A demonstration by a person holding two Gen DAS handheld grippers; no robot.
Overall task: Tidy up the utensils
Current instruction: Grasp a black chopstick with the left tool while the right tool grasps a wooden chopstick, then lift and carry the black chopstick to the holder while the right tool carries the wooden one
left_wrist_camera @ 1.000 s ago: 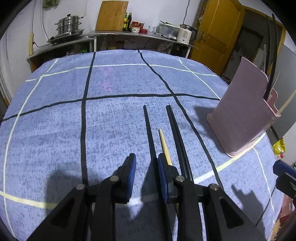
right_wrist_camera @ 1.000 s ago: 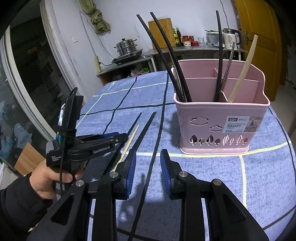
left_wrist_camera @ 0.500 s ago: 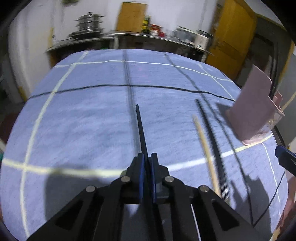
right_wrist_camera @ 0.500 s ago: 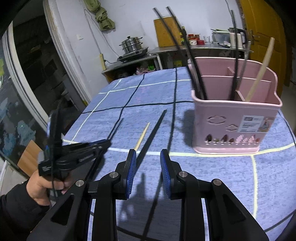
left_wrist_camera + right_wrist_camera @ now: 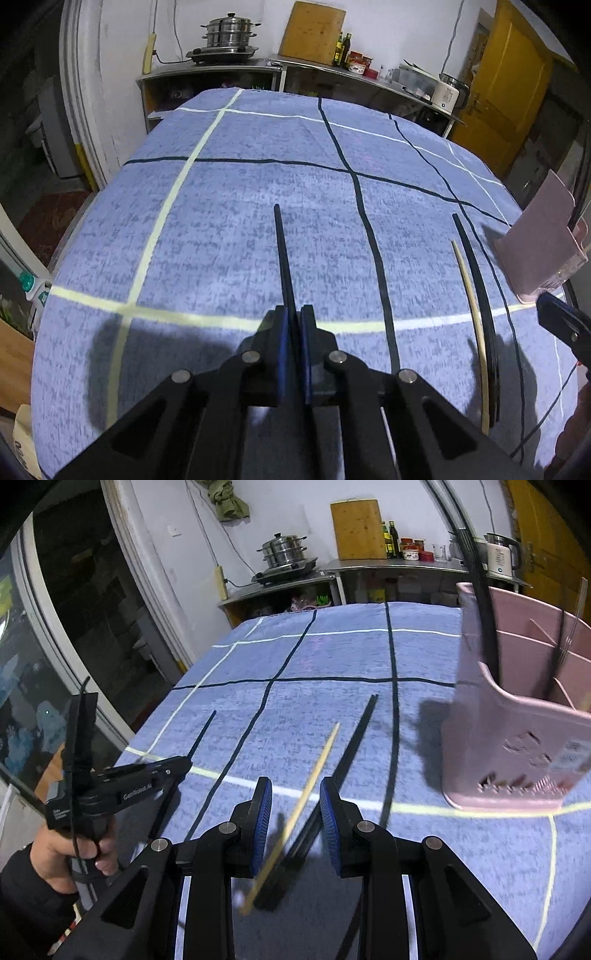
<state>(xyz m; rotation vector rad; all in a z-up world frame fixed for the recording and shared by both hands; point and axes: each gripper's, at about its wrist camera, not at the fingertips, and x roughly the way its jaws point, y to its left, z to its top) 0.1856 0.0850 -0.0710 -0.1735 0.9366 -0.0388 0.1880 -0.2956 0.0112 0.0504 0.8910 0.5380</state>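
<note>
My left gripper (image 5: 293, 325) is shut on a black chopstick (image 5: 282, 254) that points away over the blue cloth; it also shows in the right wrist view (image 5: 201, 734). My right gripper (image 5: 295, 812) is open, with a wooden chopstick (image 5: 314, 775) and a pair of black chopsticks (image 5: 354, 738) lying on the cloth between and beyond its fingers. Both show in the left wrist view, wooden chopstick (image 5: 471, 306) and black pair (image 5: 478, 291). The pink utensil basket (image 5: 517, 738) stands at the right and holds several utensils; its edge shows in the left wrist view (image 5: 543, 240).
The round table (image 5: 258, 192) has a blue cloth with black and white lines. A kitchen counter (image 5: 236, 70) with a steamer pot stands behind it. A yellow door (image 5: 506, 81) is at the back right. The table edge drops off at the left.
My left gripper closed on the black chopstick and carried it left, away from the other chopsticks. My right gripper moved left and down over the wooden and black chopsticks.
</note>
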